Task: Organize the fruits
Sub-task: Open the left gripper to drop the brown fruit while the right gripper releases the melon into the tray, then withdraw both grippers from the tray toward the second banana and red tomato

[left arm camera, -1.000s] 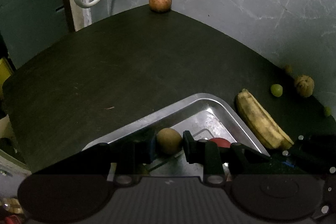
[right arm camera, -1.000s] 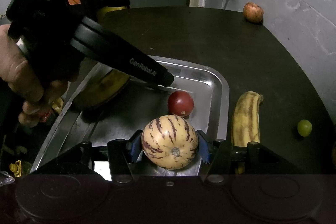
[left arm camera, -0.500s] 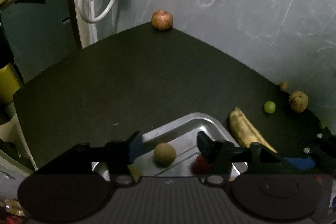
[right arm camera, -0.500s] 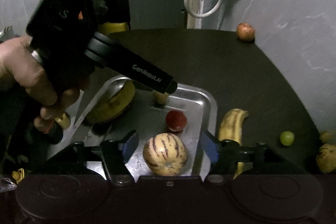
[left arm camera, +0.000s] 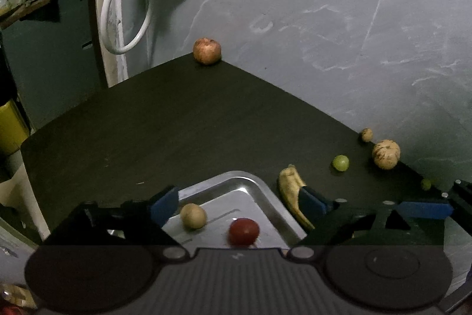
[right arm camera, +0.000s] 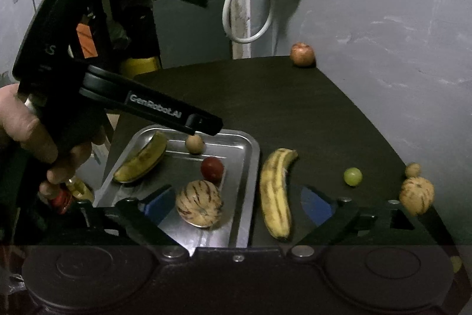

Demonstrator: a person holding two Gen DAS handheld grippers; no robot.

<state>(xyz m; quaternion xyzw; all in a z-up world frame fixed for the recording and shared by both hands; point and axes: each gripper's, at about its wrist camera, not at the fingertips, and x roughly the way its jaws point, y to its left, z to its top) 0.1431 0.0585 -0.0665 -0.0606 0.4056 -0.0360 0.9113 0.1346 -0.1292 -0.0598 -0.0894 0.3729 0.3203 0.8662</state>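
Note:
A metal tray [left arm camera: 236, 176] [right arm camera: 254, 167] holds a small brown fruit [left arm camera: 193, 216] [right arm camera: 194, 143], a red fruit [left arm camera: 244, 231] [right arm camera: 212, 169], a striped melon [right arm camera: 199, 207] and a dark banana [right arm camera: 141, 160]. My left gripper [left arm camera: 239, 202] hangs above the tray's far corner, its jaws opening, touching neither the brown nor the red fruit below. In the right wrist view the left gripper [right arm camera: 203, 127] sits over the brown fruit. My right gripper [right arm camera: 236, 202] is opening too; the melon lies loose in the tray between its pads.
On the dark table right of the tray lie a yellow banana [right arm camera: 275, 191] [left arm camera: 292, 197], a green grape [right arm camera: 352, 176], a second striped melon [right arm camera: 416, 195] and a small brown fruit [right arm camera: 413, 169]. An apple [left arm camera: 207, 50] sits at the far corner by the wall.
Both grippers opened and rose back from the tray. The left let go of the brown fruit, the right let go of the striped melon; both fruits stay in the tray.

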